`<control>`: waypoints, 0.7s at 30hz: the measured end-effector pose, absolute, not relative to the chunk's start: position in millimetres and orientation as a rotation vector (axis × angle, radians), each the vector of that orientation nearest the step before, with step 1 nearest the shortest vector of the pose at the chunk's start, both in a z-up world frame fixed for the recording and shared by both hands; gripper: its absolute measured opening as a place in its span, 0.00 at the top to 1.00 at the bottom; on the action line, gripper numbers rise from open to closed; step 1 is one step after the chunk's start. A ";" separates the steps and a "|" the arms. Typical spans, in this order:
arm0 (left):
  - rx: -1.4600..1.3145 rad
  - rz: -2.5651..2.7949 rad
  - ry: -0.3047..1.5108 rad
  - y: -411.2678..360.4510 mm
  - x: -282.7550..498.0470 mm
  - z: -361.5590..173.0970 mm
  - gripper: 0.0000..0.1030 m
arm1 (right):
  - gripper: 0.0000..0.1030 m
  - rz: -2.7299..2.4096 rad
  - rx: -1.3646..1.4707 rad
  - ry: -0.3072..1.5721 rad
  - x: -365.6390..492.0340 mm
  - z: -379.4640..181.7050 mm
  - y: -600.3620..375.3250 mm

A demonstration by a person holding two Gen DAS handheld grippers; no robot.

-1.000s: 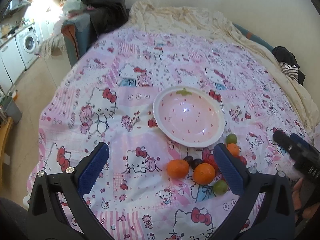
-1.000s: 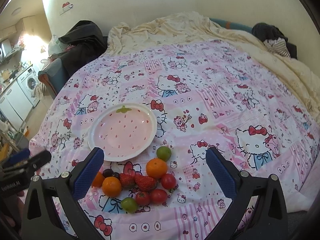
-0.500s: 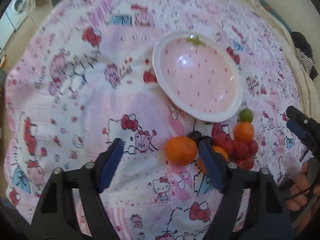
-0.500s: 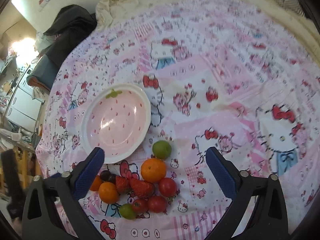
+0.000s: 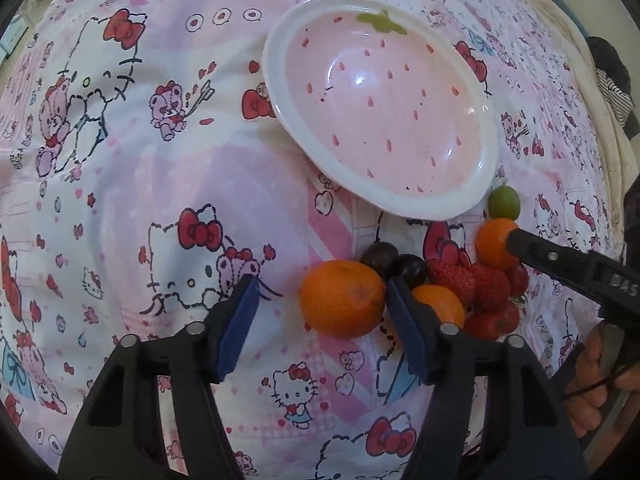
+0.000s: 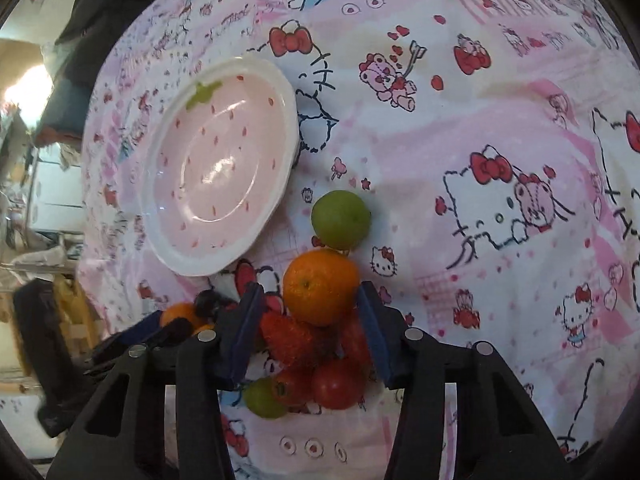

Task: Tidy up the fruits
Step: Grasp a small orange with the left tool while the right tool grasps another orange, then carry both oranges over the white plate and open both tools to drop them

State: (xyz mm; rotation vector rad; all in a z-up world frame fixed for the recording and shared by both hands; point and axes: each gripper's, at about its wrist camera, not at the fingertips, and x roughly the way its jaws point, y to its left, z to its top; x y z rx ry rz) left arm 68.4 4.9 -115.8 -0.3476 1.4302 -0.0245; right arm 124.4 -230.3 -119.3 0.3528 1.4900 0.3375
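Note:
A pink strawberry-print plate lies empty on the Hello Kitty bedspread. Beside it is a cluster of fruit: oranges, dark grapes, strawberries, tomatoes and green limes. My left gripper is open, low over the spread, with a large orange between its fingers, close to the right pad. My right gripper is open around another orange, above strawberries. The right gripper's finger also shows in the left wrist view, against that orange.
The bedspread stretches around the plate. A dark bundle of clothes and a room with shelving lie beyond the bed's left side. A hand holds the right gripper.
Both grippers have dropped down close to the fruit cluster. The left now straddles the large orange; the right now straddles the other orange. Both jaws have narrowed.

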 end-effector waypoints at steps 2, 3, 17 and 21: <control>-0.371 -0.046 1.435 2.8 69.7 -118.5 0.48 | 0.51 0.330 0.313 1.495 127.9 -122.1 -225.7; -0.374 -0.055 1.441 1.3 70.1 -119.8 0.49 | 0.51 0.323 0.302 1.501 129.5 -125.0 -225.4; -0.376 -0.081 1.333 1.4 68.9 -93.4 0.64 | 0.57 0.375 0.336 1.439 122.4 -109.7 -227.2; -0.418 -0.061 1.224 19.9 75.6 -56.8 0.63 | 0.57 0.412 0.376 1.335 119.6 -81.4 -232.0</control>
